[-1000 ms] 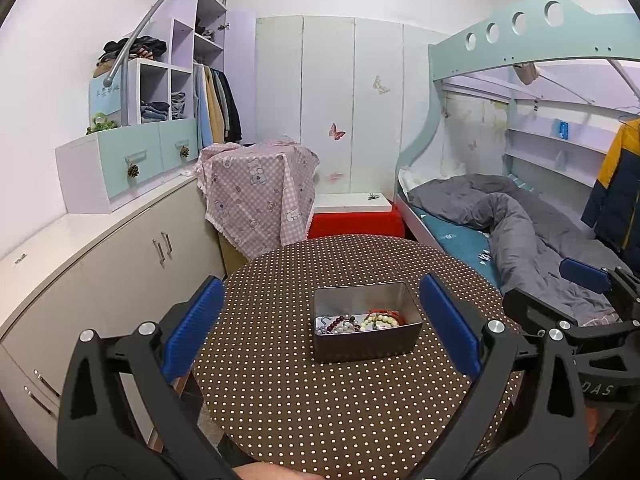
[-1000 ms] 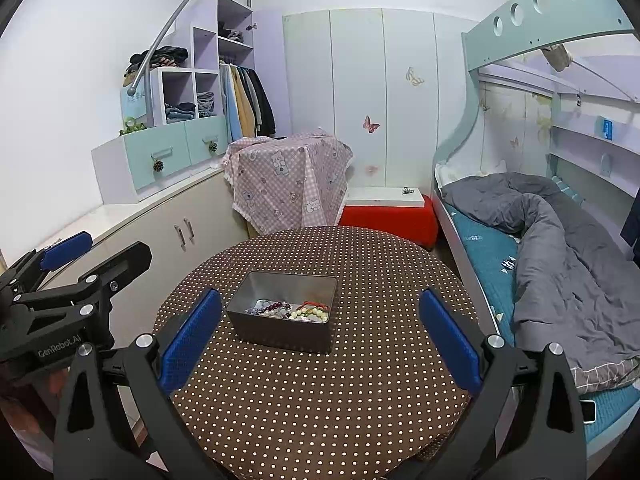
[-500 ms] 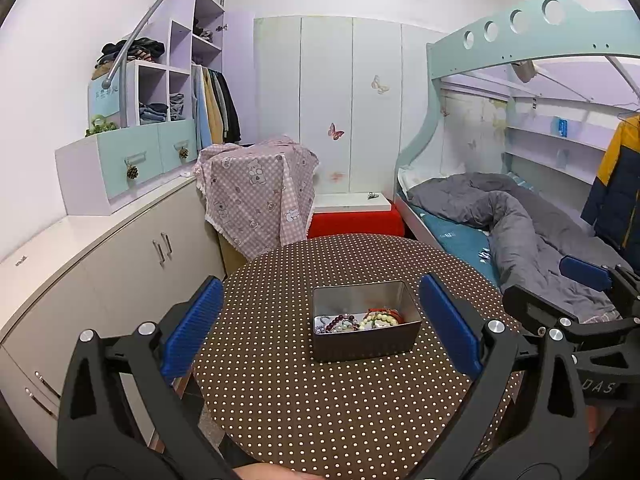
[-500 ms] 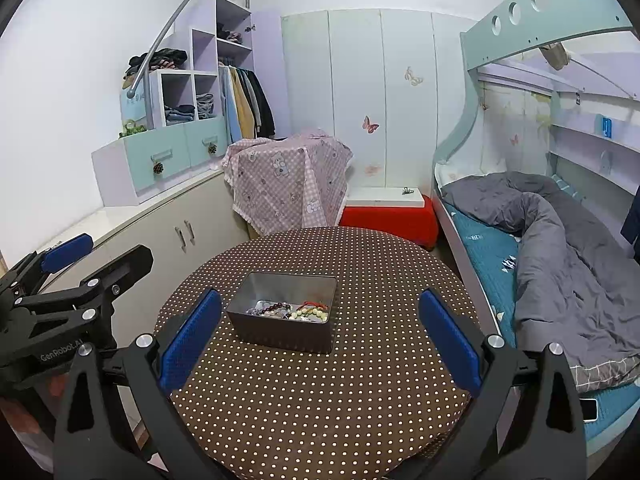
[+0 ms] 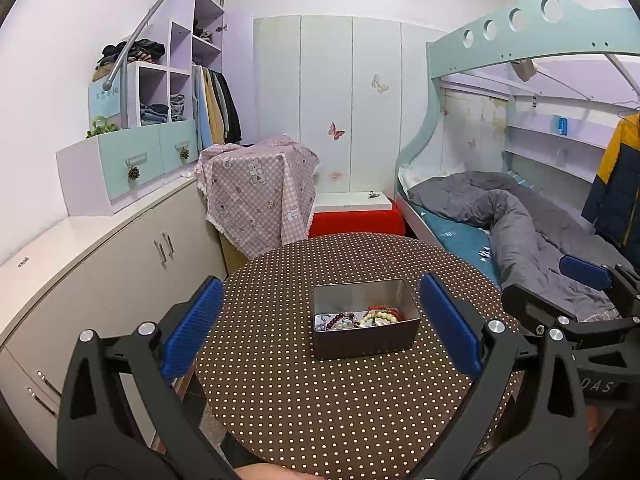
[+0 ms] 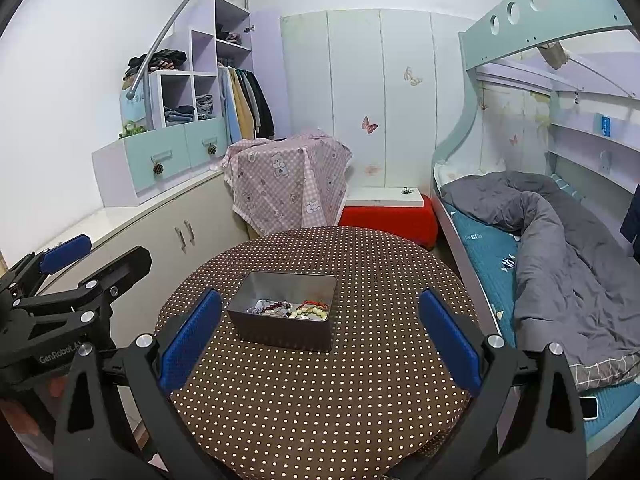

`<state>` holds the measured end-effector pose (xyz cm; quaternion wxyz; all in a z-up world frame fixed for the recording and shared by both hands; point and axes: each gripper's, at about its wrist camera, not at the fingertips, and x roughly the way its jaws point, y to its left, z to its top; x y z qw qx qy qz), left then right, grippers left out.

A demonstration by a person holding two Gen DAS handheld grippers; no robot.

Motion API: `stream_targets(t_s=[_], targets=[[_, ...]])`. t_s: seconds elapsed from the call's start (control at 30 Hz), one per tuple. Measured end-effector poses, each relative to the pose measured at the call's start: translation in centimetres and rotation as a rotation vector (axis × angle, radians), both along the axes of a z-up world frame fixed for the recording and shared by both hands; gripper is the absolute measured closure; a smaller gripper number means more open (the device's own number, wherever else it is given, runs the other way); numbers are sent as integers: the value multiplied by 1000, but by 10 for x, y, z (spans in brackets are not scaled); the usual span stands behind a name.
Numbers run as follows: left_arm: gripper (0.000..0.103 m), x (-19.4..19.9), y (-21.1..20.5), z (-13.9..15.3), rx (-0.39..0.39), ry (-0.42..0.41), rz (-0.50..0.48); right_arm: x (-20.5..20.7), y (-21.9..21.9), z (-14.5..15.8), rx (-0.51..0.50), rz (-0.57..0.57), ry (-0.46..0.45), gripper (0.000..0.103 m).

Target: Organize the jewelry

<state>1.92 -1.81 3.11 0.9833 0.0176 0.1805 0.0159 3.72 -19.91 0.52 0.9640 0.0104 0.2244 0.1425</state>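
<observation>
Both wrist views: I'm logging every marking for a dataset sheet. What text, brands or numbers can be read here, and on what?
"Gen.Robot.A", cut off at the end: white print on the body of the left gripper, seen from the right wrist view.
"DAS", start hidden: white print on the body of the right gripper, seen from the left wrist view.
Light-blue panel on the shelf unit: characters too blurred to read.
Teal bedsheet: small print, too small to read.

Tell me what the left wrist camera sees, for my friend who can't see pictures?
A metal tin of beaded bracelets sits on a round brown polka-dot table, framed by the open, empty left gripper. The right gripper waits open at the right edge, with a bunk bed and cabinets behind.
</observation>
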Motion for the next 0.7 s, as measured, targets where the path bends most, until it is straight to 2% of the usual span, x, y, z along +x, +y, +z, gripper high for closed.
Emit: stream_targets(t_s=[0.7], targets=[[7, -10, 2, 2, 2, 4, 4, -5, 0, 0, 0, 3, -4, 8]])
